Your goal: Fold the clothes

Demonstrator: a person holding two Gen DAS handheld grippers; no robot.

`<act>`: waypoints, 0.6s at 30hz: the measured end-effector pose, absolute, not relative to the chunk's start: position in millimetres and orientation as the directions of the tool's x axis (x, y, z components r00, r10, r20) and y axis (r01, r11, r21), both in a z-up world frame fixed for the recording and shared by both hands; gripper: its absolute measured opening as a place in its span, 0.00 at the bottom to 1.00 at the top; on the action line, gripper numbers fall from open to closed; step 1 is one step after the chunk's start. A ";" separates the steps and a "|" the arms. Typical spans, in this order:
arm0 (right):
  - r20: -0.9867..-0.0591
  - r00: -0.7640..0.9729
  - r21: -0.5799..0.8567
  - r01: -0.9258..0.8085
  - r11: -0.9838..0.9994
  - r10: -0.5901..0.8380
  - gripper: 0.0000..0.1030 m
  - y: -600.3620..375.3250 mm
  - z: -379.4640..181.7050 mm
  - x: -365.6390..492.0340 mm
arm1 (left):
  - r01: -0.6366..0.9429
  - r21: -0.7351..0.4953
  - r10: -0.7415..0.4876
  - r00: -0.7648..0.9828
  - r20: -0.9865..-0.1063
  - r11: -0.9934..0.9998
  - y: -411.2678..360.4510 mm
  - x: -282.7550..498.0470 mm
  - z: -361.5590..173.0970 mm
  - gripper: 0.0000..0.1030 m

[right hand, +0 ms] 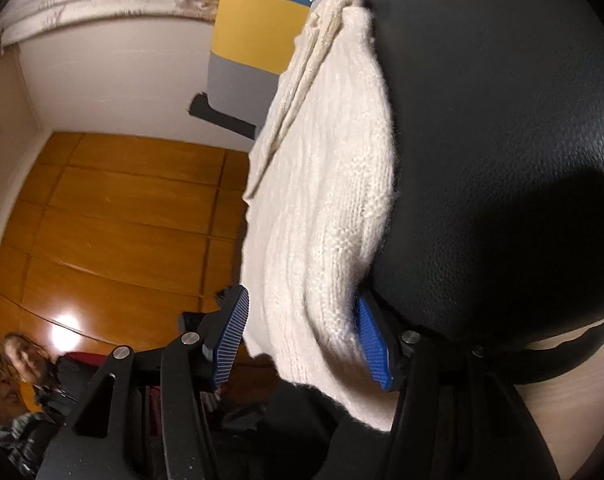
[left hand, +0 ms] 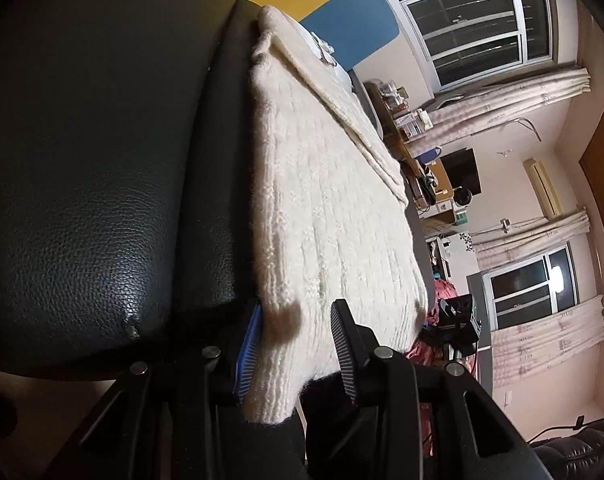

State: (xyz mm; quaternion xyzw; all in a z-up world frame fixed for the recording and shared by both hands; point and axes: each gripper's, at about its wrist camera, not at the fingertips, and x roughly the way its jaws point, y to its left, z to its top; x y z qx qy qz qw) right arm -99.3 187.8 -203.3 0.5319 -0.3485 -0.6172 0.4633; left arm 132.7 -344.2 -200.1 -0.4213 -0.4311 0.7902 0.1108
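Cream-white knitted wool fills the middle of both wrist views: a thick ribbed sweater [left hand: 333, 208] lies folded on a black leather cushion [left hand: 102, 200], close along one edge of it. The cushion's grained surface shows a soft shine.

In the left wrist view, the left gripper [left hand: 298, 354] has its jaws either side of the sweater's near corner. The blue ribbed pad lies against the knit on the cushion side. The other pad, dark in shadow, sits at the fabric's outer edge, with cloth bulging between the two. The jaws are partly apart, and the view does not settle whether they truly pinch the wool.

In the right wrist view, the right gripper [right hand: 302, 340] frames the sweater's [right hand: 325, 200] other near corner. Its right pad is tucked between the knit and the cushion [right hand: 501, 160], touching the wool. Its left pad stands just clear of the fabric, so the jaws are parted around the corner, not clamped.

Behind the cushion are a panel of blue, yellow and grey [right hand: 254, 36], pale curtains [left hand: 541, 92], dark windows [left hand: 477, 20] and a wooden floor [right hand: 114, 216].
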 end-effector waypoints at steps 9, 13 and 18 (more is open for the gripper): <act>-0.574 -0.031 0.760 0.353 -0.546 -0.818 0.16 158.3 -182.5 -88.3 | 0.195 -0.691 0.492 -0.572 -0.657 -0.696 -334.5 122.8 -192.8 0.20; -0.585 -0.021 0.747 0.373 -0.550 -0.810 0.17 158.4 -184.0 -85.5 | 0.233 -0.679 0.442 -0.606 -0.661 -0.696 -346.8 125.9 -189.0 0.27; -0.528 0.008 0.800 0.341 -0.494 -0.849 0.35 176.1 -185.3 -88.7 | 0.192 -0.634 0.430 -0.588 -0.685 -0.749 -336.7 120.5 -185.0 0.33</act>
